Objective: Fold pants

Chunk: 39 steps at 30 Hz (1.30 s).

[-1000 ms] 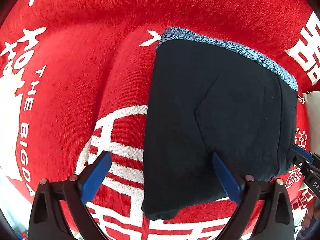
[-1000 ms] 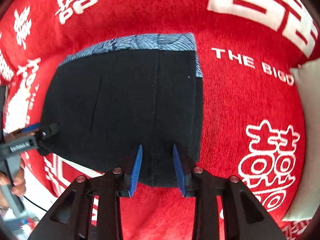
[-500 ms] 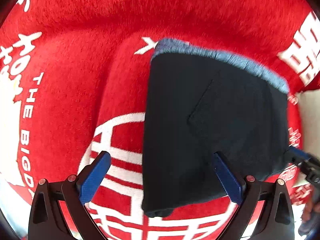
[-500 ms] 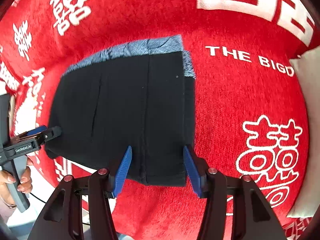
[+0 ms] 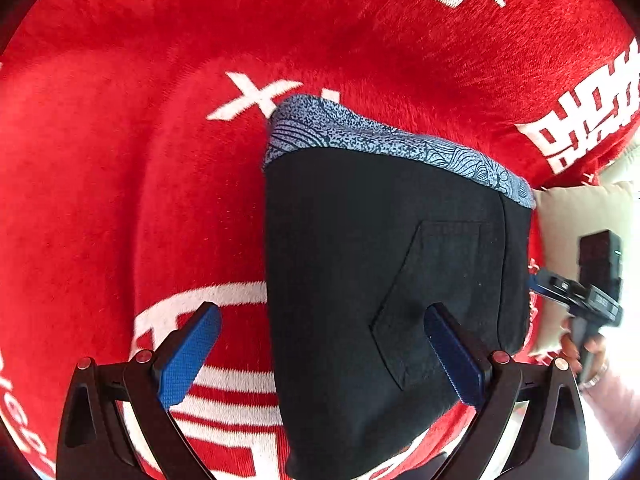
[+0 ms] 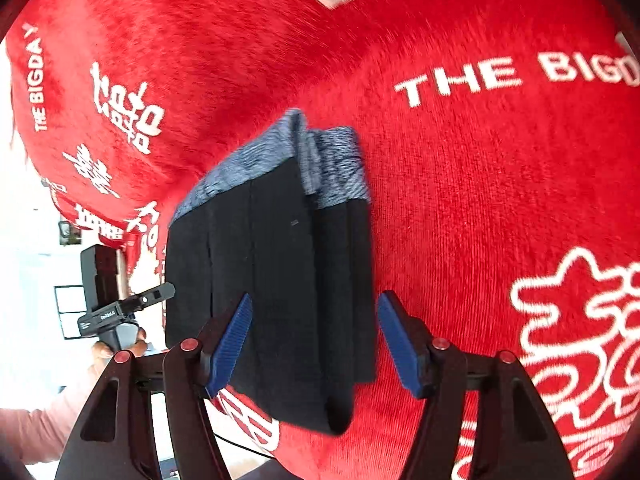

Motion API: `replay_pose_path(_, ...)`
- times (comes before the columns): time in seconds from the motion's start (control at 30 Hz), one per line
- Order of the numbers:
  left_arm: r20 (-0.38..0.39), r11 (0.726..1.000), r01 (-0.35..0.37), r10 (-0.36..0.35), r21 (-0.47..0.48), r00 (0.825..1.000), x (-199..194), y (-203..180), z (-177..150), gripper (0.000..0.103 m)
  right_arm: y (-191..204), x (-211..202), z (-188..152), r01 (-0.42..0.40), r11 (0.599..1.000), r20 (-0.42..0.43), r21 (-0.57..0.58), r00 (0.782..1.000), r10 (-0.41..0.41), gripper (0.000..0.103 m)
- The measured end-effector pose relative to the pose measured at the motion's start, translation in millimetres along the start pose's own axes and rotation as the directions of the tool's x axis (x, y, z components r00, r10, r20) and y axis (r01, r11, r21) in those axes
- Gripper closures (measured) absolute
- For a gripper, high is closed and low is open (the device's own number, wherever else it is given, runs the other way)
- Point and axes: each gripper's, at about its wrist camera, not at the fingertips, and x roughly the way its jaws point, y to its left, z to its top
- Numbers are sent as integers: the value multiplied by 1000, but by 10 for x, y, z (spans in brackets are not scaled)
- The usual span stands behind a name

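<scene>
The pants (image 5: 384, 280) lie as a compact dark rectangle on the red blanket (image 5: 120, 200), patterned blue waistband (image 5: 380, 140) at twelve o'clock, a back pocket facing up. Folding looks essentially finished; at most a final tidy or one more halving remains. Left gripper (image 5: 320, 356) hovers over the near edge, fingers spread wide, holding nothing. Right gripper (image 6: 314, 340) likewise straddles the bundle at six o'clock, fingers apart and empty.

Matt black woven-cloth pants (image 5: 360, 280) with smoother printed blue waistband (image 5: 384, 140), on fuzzy red plush blanket (image 5: 120, 200) ribbed at 3 o'clock; left gripper (image 5: 320, 356) matt black plastic, rough textured blue pads (image 5: 188, 356)
</scene>
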Motion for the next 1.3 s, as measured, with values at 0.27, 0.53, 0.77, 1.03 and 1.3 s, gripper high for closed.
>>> replay_pose_path(0.27, -26, 996, 81, -80, 33, 996, 209, 39, 96, 1, -213, 249, 92, -145, 989, -69, -17, 987, 144, 34)
replay_pose_path(0.53, 20, 995, 83, -84, 53, 996, 241, -176, 122, 26, -234, 346, 183, -153, 984, -66, 85, 985, 159, 49)
replay_pose_path(0.77, 65, 993, 38, -45, 111, 997, 44, -402, 27, 47, -59, 221, 115, -156, 983, -12, 96, 987, 158, 64)
replay_pose_path(1.03, 88, 991, 48, -59, 124, 994, -312, -511, -212, 49, 167, -5, -87, -199, 975, 0, 99, 980, 200, 65)
replay_pose_path(1.3, 91, 991, 36, -48, 127, 995, -609, -536, -654, 49, 368, -211, -508, -213, 973, -3, 89, 977, 214, 65)
